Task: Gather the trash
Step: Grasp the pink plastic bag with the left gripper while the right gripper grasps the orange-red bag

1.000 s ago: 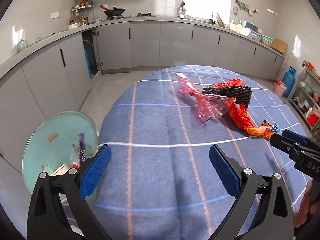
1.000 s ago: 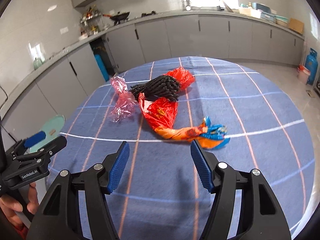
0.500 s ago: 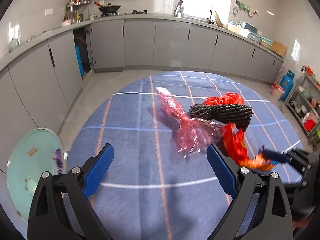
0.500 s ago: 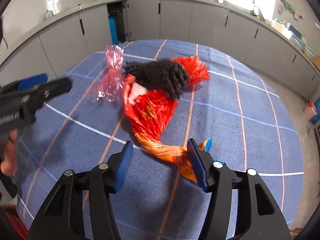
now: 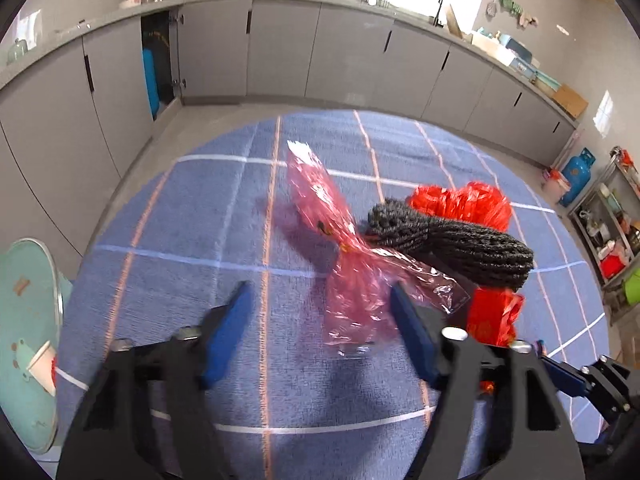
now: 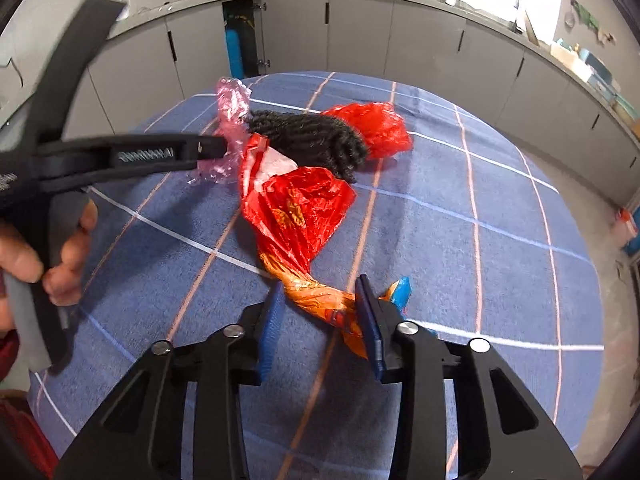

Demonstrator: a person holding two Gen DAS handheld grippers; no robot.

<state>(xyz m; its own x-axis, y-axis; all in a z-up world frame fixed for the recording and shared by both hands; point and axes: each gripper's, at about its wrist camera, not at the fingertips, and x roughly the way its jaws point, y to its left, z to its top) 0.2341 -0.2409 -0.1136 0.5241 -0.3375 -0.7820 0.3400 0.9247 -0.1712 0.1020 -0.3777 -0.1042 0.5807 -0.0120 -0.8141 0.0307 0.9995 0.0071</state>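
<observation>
Showing bin (image 5: 28, 320) only left view; hand (image 6: 44, 248) only right.

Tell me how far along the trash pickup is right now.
Done: a paper cup sits in the teal bin. In hand: both claws have just been closing; the right claw pinches the red bag by its orange tail, the left claw straddles the pink wrapper without gripping yet. Left: both pieces and the black netting lie on the table, so this pile isn't binned.
</observation>
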